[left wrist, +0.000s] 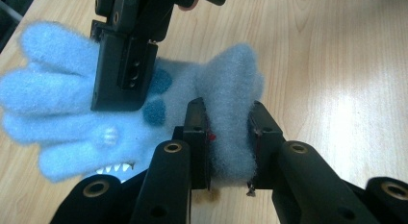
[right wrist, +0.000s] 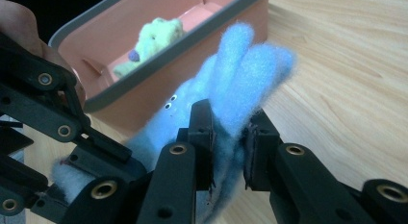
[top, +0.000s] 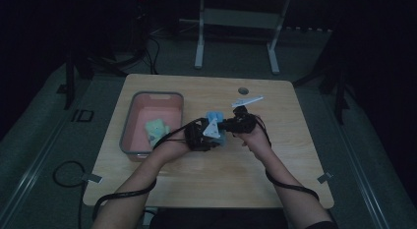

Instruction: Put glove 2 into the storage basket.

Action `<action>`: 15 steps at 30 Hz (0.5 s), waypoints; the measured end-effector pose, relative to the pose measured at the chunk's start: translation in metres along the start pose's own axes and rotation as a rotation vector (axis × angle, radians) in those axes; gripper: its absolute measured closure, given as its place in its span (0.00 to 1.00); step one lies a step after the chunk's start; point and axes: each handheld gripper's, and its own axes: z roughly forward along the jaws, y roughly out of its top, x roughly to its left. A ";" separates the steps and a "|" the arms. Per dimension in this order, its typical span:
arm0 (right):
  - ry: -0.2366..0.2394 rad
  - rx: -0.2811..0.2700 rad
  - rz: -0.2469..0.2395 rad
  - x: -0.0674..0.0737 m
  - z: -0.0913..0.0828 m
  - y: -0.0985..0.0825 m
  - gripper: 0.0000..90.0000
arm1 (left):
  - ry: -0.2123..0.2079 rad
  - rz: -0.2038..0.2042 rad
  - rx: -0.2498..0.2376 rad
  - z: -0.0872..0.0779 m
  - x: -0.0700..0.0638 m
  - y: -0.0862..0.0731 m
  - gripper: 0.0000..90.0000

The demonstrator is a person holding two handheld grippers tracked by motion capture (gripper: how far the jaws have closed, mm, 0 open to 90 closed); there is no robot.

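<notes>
Seen from above, a person's two hands hold the left gripper [top: 209, 135] and right gripper [top: 235, 122] close together over the middle of a wooden counter [top: 275, 160], with a fluffy blue glove [top: 215, 116] stretched between them, just right of a pink tray [top: 129, 125]. The left gripper view shows its fingers [left wrist: 198, 137] clamped on the glove's cuff, plus dark blue spots and a toothy mouth. The right gripper view shows its fingers [right wrist: 201, 132] pinching the glove's finger end, and a green plush toy [right wrist: 154, 39] inside the tray.
</notes>
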 end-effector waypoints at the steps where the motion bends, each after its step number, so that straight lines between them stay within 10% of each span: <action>1: -0.001 0.001 -0.004 0.001 0.001 0.002 0.85 | 0.001 0.000 0.000 -0.002 0.001 -0.001 0.83; 15: 0.029 0.000 -0.037 0.018 0.022 0.033 0.85 | 0.034 -0.027 0.022 -0.032 0.013 -0.018 0.83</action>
